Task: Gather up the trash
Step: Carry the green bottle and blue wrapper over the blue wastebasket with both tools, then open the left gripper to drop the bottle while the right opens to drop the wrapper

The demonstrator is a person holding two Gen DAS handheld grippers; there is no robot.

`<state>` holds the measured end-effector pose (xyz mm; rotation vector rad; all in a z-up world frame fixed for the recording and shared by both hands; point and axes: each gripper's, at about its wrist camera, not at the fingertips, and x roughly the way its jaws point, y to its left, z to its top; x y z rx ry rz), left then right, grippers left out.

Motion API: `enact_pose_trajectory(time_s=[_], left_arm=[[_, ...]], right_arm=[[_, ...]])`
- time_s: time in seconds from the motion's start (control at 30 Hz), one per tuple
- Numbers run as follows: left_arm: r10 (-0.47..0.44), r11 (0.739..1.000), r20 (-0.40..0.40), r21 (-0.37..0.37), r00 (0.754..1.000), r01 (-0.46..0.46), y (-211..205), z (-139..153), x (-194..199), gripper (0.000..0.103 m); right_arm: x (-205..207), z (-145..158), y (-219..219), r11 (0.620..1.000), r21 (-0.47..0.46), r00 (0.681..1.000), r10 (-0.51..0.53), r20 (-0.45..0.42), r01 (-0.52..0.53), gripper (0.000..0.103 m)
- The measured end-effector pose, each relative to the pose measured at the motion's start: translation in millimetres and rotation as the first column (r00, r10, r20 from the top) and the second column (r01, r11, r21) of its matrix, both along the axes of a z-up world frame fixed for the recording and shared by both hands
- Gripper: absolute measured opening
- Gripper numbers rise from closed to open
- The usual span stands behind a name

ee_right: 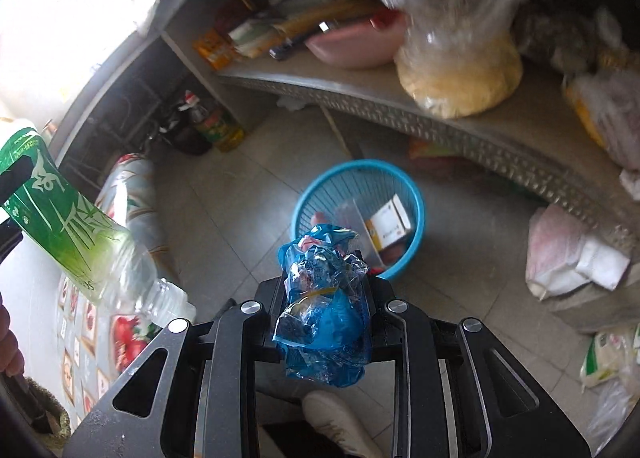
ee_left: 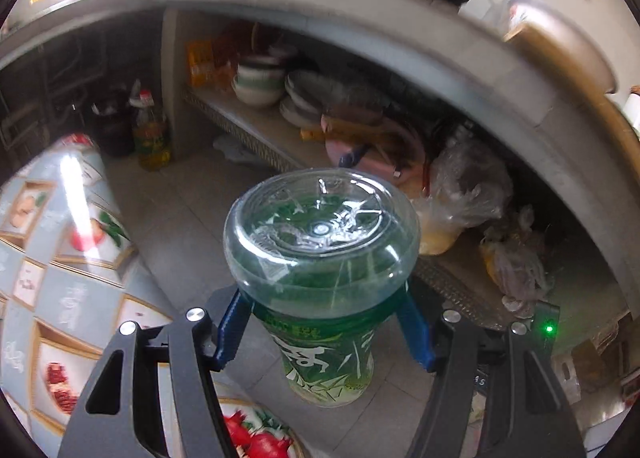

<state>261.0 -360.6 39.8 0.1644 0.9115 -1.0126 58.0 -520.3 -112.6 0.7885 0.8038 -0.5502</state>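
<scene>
My left gripper (ee_left: pixel 324 322) is shut on a clear plastic bottle with a green label (ee_left: pixel 324 278); its base points away from the camera and it hangs above the tiled floor. The same bottle shows at the left of the right wrist view (ee_right: pixel 72 234), neck tilted down. My right gripper (ee_right: pixel 324 298) is shut on a crumpled blue plastic wrapper (ee_right: pixel 324 306), held above and just short of a blue plastic basket (ee_right: pixel 416 213) on the floor. The basket holds a small white and orange box (ee_right: pixel 390 223) and other scraps.
A low shelf (ee_right: pixel 400 97) under a counter carries bowls (ee_left: pixel 256 85), a pink tub (ee_right: pixel 352 43) and bagged food (ee_right: pixel 460 73). An oil bottle (ee_left: pixel 150 133) stands on the floor. A table with a fruit-print cloth (ee_left: pixel 64 258) is at the left. White bags (ee_right: pixel 568 254) lie at the right.
</scene>
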Motion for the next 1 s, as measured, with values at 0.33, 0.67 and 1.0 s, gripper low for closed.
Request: enact_pose_trajectory(time_s=[0.33, 0.67, 1.0], left_arm=[[0.089, 0.987, -0.326, 0.157, 0.941, -0.039, -111, -127, 62, 0.064], [0.183, 0.951, -0.485, 0.307, 0.855, -0.030, -135, -207, 76, 0.069], [0.101, 0.973, -0.405, 0.230, 0.909, -0.006, -104, -158, 76, 0.069]], right_arm=[[18, -81, -53, 0.987, 0.127, 0.994, -0.093, -0.061, 0.100, 0.024], [8, -119, -66, 0.974, 0.182, 0.986, -0.112, -0.123, 0.134, 0.024], [26, -119, -69, 0.977, 0.182, 0.990, -0.090, -0.106, 0.108, 0.024]])
